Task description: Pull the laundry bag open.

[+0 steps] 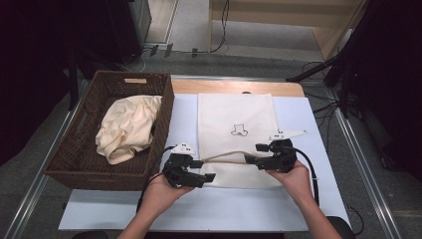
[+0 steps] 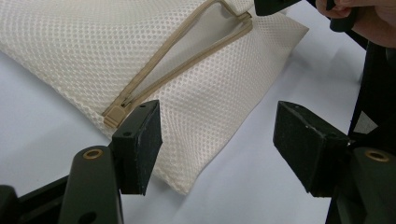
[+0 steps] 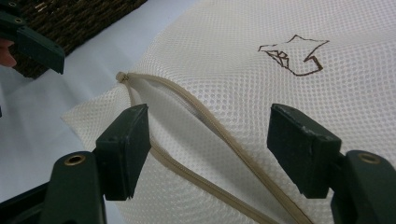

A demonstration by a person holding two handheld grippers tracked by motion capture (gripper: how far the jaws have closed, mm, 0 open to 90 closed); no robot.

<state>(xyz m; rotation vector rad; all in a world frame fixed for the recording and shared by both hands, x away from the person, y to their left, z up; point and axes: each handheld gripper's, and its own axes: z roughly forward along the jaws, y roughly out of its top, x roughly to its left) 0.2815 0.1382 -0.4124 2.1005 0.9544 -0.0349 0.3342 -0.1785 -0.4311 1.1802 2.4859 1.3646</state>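
I have the flat cream mesh laundry bag with a tan zipper (image 1: 238,139) lying on the white table sheet (image 1: 308,199), its near end at 6 o'clock between my two tools and its zipper mouth gaping open. The left gripper (image 1: 205,171) sits at the bag's 8 o'clock corner, jaws apart, nothing between them, with the tan zipper slider (image 2: 113,115) just beside one pad. The right gripper (image 1: 252,154) hovers at the 4 o'clock corner, jaws wide apart over the open tan zipper tape (image 3: 219,128) and not pressing on it. I judge the mesh light, limp and a little slippery, so I would pinch the stiffer zipper edge. At 9 o'clock, the dark brown wicker basket (image 1: 69,162) holds a crumpled cream cloth (image 1: 128,127).
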